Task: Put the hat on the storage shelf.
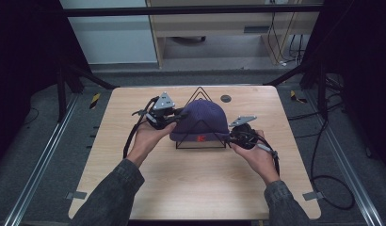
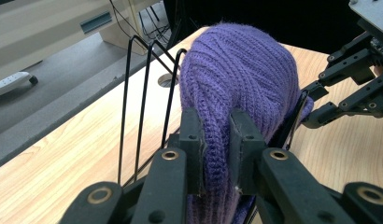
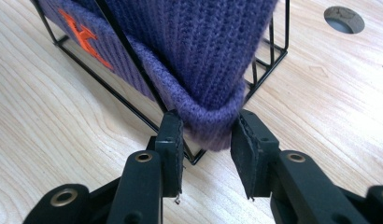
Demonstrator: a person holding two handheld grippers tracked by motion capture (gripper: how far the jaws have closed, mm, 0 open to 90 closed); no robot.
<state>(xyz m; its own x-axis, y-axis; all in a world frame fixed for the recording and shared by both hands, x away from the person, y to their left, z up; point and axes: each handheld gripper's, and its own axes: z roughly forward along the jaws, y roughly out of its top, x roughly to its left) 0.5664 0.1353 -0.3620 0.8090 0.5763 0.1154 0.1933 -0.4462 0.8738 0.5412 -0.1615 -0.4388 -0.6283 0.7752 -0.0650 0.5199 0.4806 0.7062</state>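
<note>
Both tongs (image 2: 216, 140) (image 3: 207, 140) clamped on purple ribbed-knit beanie (image 1: 200, 121), orange logo, over wire rack (image 1: 199, 144).

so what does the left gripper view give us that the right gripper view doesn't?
Left gripper view alone: the left gripper pinching a fold of the purple knit beanie, the rounded crown of the beanie, and the other gripper at its far end.

Right gripper view alone: the orange logo on the cuff, the round hole in the table, and the right gripper around the cuff's corner.

Both: the beanie draped on the black wire rack on the wooden table.
</note>
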